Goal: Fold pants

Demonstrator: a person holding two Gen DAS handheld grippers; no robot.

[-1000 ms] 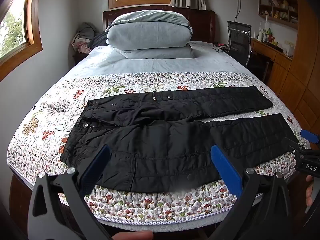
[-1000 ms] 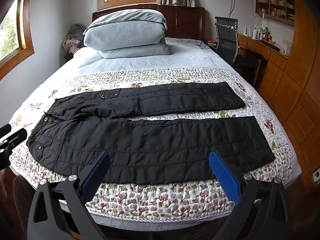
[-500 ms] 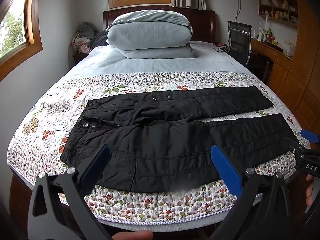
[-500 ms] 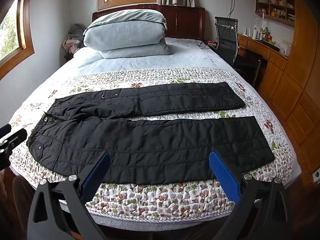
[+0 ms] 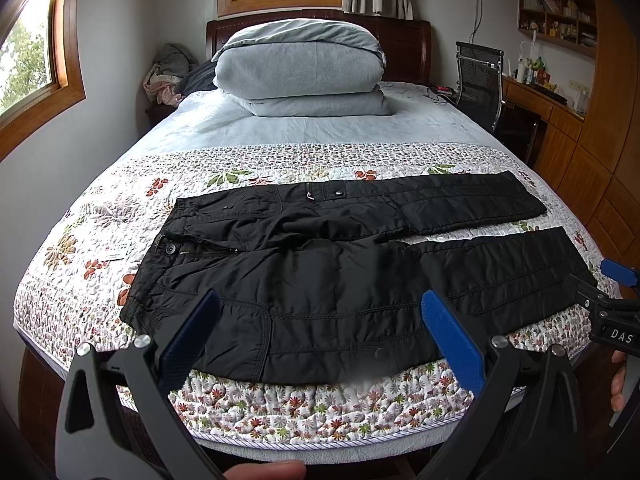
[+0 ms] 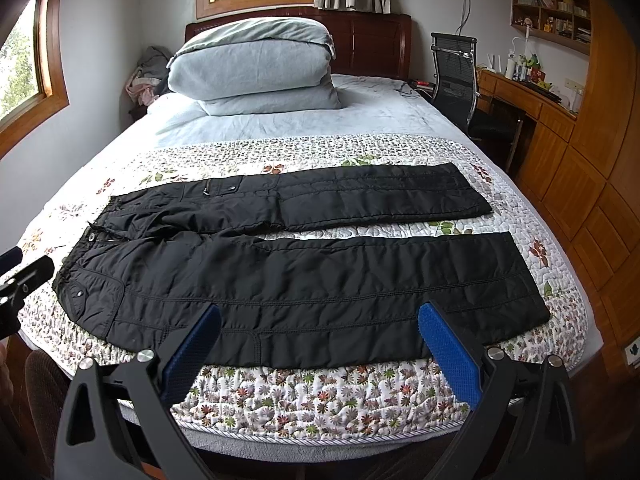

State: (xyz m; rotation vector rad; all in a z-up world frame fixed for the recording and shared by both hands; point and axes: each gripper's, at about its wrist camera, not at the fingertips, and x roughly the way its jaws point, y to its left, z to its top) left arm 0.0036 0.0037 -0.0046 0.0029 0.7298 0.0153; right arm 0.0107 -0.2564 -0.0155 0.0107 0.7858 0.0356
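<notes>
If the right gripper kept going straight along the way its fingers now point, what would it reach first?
Most likely the black pants: the open right gripper points at the near leg spread across the floral quilt, with nothing between. Depth is uncertain, so it may meet the quilt's front edge first.

left gripper (image 5: 320, 330) agape, right gripper (image 6: 318, 338) agape

Black pants (image 5: 344, 280) of matt, faintly sheened stitched cloth; floral quilt (image 5: 320, 408) of puckered cotton; headboard (image 6: 372, 44) of glossy dark wood.
</notes>
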